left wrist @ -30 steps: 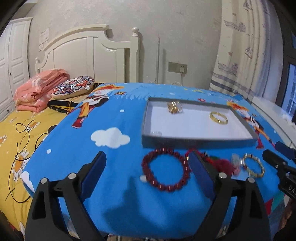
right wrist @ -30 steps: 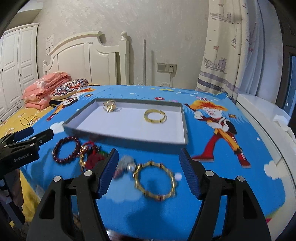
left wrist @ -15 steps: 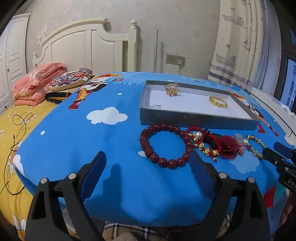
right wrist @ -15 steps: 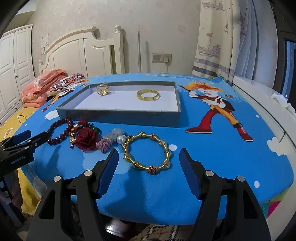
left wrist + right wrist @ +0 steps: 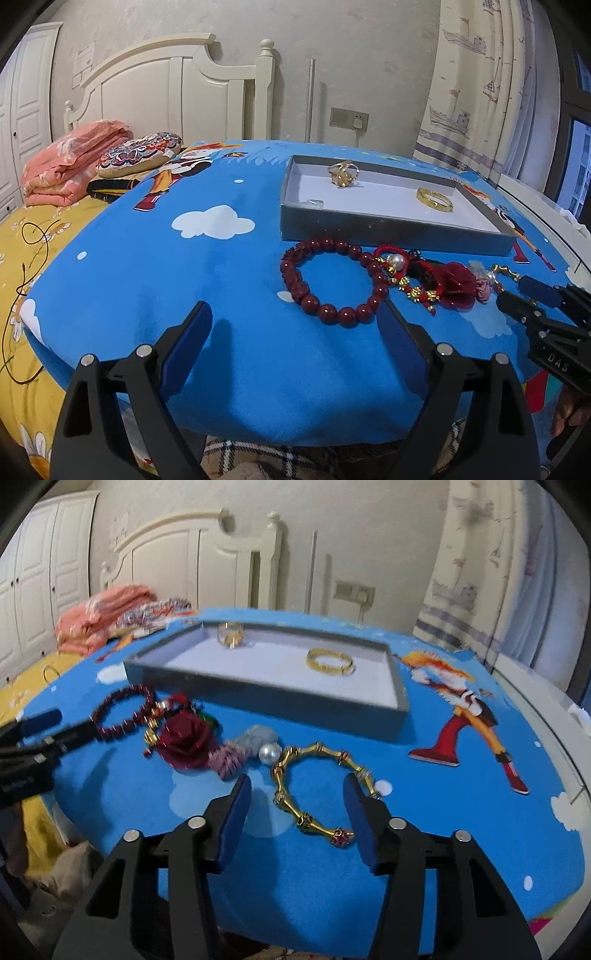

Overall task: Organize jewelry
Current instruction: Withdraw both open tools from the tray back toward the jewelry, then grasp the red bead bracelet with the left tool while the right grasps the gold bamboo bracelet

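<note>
The gold link bracelet lies on the counter just in front of the grey tray, between the spread, empty right tongs. Next, probably: lower and pinch one side. Left tongs gape beside the red bead bracelet.

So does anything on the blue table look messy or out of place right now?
Yes. In front of the grey tray, the red bead bracelet, the red rose piece and the gold chain bracelet lie bunched together on the cloth, some overlapping. Only a few gold pieces are in the tray.
</note>
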A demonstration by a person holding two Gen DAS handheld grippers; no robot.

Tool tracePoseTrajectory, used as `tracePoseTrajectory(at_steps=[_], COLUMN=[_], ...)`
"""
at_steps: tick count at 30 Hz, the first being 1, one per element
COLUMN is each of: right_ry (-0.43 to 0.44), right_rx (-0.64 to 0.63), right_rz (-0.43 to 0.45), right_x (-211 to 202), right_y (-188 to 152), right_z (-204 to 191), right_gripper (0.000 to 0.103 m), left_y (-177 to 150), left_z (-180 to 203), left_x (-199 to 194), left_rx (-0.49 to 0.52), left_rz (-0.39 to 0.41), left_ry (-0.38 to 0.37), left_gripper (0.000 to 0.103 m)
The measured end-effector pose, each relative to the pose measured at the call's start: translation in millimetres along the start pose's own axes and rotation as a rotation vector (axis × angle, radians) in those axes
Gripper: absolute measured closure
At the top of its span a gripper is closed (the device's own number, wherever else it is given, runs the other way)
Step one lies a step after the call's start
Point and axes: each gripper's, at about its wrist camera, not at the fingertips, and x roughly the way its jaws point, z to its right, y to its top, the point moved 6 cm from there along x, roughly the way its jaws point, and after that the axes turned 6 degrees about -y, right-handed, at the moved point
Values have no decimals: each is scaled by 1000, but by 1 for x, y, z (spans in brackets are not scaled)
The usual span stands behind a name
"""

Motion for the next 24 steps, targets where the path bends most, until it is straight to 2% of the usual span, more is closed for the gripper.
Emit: tracePoseTrajectory(at_steps=[2, 4, 6, 9, 12, 18, 20, 22, 24], right_ry=[26, 64, 70, 39, 52, 53, 53, 51, 53], right_rx=[15, 11, -19, -45, -4, 11, 11, 9, 13], right_rz=[-2, 2, 14, 32, 36, 38, 39, 39, 39], right_x=[3, 5, 4, 2, 0, -3, -3, -3, -3], right_y=[0, 1, 1, 0, -3, -6, -6, -6, -5], right_z=[2, 1, -4, -9, -6, -3, -3, -3, -2], right_gripper=[59, 70, 93, 93, 93, 93, 93, 93, 93], left_y=[0, -1, 0, 3, 10, 21, 21, 20, 18], left_z=[-1, -2, -4, -2, -3, -15, -17, -16, -15], left_x=[2, 7, 10, 13, 16, 26, 34, 36, 35], left_rx=[-6, -8, -11, 0, 4, -60, -58, -17, 7], left_rz=[-3, -14, -18, -19, -13, -25, -45, -43, -35], left_ry=[-1, 5, 9, 13, 24, 37, 43, 71, 72], left_gripper=[15, 15, 15, 15, 15, 18, 41, 52, 52])
